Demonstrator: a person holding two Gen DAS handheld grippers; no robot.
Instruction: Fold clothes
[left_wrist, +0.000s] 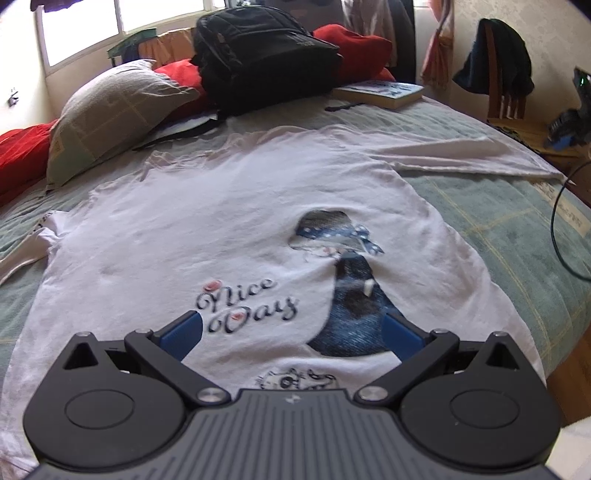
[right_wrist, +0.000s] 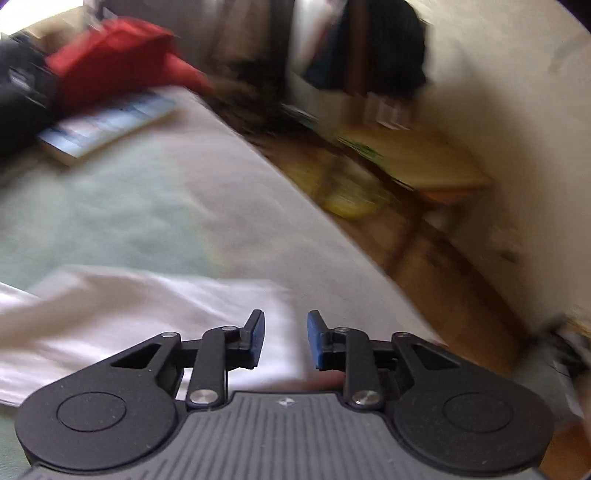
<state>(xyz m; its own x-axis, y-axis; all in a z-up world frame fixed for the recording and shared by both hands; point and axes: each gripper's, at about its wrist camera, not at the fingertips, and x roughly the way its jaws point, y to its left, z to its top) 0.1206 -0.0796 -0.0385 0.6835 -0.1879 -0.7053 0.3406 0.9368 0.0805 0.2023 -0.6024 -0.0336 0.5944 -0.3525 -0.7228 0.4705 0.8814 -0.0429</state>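
White T-shirt (left_wrist: 229, 229) lies flat; my left gripper (left_wrist: 291, 332) gapes wide, my right gripper (right_wrist: 285, 339) stands narrowly parted, empty, over its sleeve (right_wrist: 147, 310): a shallow pinch risks slippage.

A white T-shirt (left_wrist: 221, 229) printed with "Nice Day" is spread flat on a green bedspread (left_wrist: 498, 221). The left gripper (left_wrist: 291, 328) is held above its lower part, jaws wide apart. A black backpack (left_wrist: 266, 55), a pillow (left_wrist: 110, 114) and a book (left_wrist: 380, 92) are seen beyond.
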